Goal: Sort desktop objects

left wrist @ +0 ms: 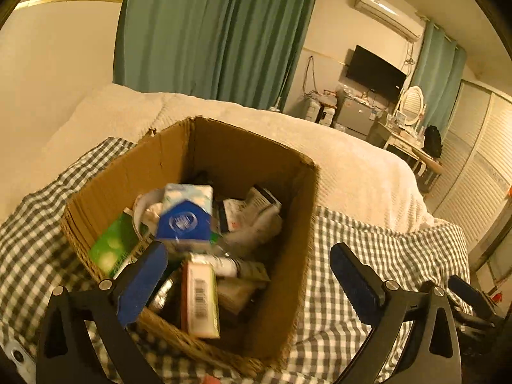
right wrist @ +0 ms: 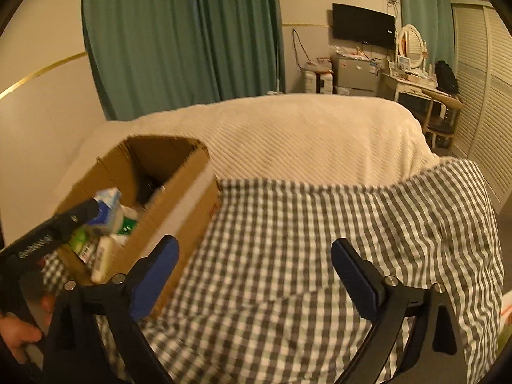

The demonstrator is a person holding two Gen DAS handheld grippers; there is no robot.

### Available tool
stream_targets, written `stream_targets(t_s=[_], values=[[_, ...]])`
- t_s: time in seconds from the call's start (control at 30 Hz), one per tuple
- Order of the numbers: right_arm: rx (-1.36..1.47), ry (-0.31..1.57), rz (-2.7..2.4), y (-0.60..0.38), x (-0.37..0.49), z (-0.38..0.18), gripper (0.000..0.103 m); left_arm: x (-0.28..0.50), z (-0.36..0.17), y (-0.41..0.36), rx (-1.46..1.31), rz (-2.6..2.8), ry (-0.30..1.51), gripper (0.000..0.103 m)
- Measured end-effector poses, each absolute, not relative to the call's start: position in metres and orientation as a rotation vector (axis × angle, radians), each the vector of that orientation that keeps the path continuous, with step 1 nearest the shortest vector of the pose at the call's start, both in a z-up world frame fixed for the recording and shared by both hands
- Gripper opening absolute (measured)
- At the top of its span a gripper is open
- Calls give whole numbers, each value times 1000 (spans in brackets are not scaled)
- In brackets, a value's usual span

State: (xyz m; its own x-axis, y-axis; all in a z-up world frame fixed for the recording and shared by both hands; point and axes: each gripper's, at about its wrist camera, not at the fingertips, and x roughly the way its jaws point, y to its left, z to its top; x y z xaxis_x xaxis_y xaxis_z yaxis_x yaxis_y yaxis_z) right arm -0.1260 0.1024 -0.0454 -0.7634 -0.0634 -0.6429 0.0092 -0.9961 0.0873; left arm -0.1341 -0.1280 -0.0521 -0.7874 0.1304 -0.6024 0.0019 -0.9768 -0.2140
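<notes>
Left gripper (left wrist: 248, 275) fingers spread over cardboard box (left wrist: 243, 153), barcoded carton (left wrist: 200, 300)

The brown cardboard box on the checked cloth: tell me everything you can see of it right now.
The brown cardboard box is plain corrugated board, open-topped, its top edges rough and frayed. It stands upright on the grey-and-white checked cloth, with the cream bedspread behind it. It is crammed with small packages: a blue-and-white carton on top, a green packet against its left wall, a barcoded box near the front. The open left gripper hovers at its near edge; contact is unclear.
</notes>
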Motion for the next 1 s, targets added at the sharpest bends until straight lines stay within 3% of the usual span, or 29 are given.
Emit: stream_targets(t_s=[1.0], values=[[1187, -98, -2897, 104, -127, -72, 98, -130, -65, -115, -996, 2923, -173, 103]])
